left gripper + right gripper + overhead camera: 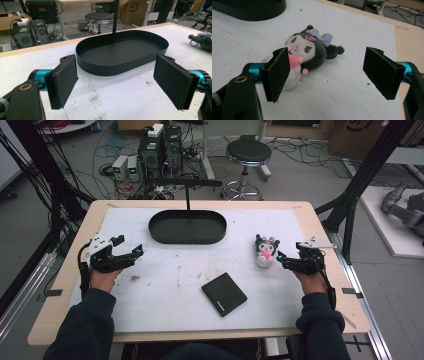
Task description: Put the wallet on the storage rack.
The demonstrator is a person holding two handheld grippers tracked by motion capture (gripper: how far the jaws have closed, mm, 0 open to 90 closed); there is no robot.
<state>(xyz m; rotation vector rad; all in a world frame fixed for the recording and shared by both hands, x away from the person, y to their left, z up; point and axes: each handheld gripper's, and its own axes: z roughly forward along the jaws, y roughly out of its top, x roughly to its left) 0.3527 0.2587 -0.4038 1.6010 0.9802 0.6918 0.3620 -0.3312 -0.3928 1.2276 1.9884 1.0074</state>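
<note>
Spread wide with nothing between its jaws, the right gripper (325, 75) sits just short of the plush toy (305, 53), which lies on its side on the white foam sheet (165, 285) at the table's right, well apart from the black oval tray (187, 226). In the right gripper view one pad overlaps the toy's pink front while the other stands clear over bare foam, so the toy is off-centre in the opening. A clean pick would likely mean sliding the gripper sideways until the soft body sits midway, then advancing so both pads bracket the torso rather than the bow or an ear. Closing gently suits a squashy thing. The left gripper (127, 251) is likewise parted and unloaded, facing the tray. A black wallet (224, 294) lies nearer the person, out of the way.
</note>
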